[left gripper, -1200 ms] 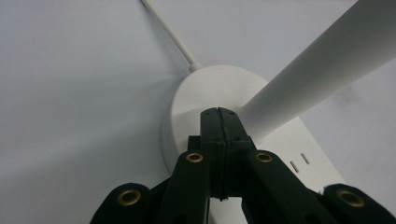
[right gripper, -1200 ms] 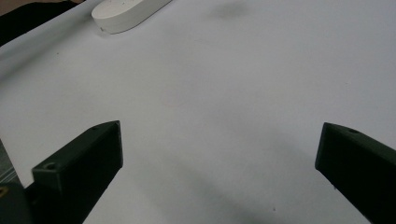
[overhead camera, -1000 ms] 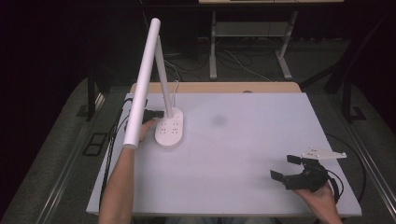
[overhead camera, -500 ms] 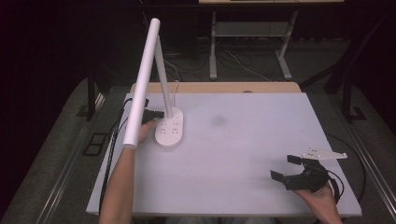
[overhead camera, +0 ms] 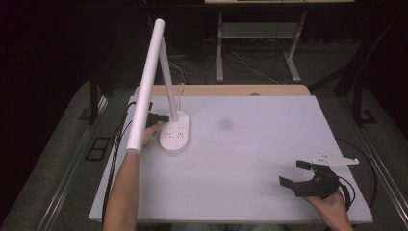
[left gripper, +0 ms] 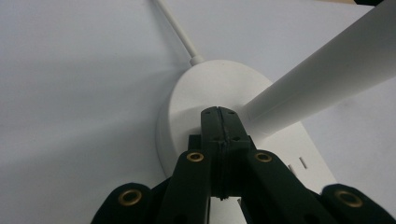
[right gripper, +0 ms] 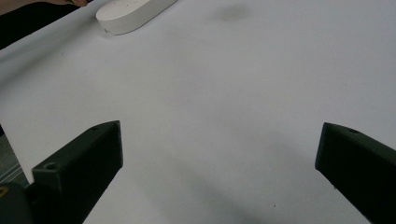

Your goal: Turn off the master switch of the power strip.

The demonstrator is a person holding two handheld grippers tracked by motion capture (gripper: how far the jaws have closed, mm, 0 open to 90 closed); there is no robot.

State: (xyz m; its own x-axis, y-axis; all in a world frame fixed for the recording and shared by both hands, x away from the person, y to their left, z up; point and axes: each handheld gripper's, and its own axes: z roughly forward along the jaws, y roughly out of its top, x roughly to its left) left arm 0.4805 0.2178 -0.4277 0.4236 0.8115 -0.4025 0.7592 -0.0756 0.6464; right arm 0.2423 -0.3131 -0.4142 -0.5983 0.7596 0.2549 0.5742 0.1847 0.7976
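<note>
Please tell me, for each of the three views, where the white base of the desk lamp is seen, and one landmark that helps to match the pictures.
High view: the lamp base sits left of centre on the table.
Left gripper view: it is in the middle, just beyond the closed left tongs.
Right gripper view: its edge is at the top left.
Shared landmark: the white table top.

Dark room. White tabletop [overhead camera: 269, 159], wooden strip along far edge. Grey carpet [overhead camera: 72, 144]; metal-legged table frame [overhead camera: 260, 43] and loose cables behind.
</note>
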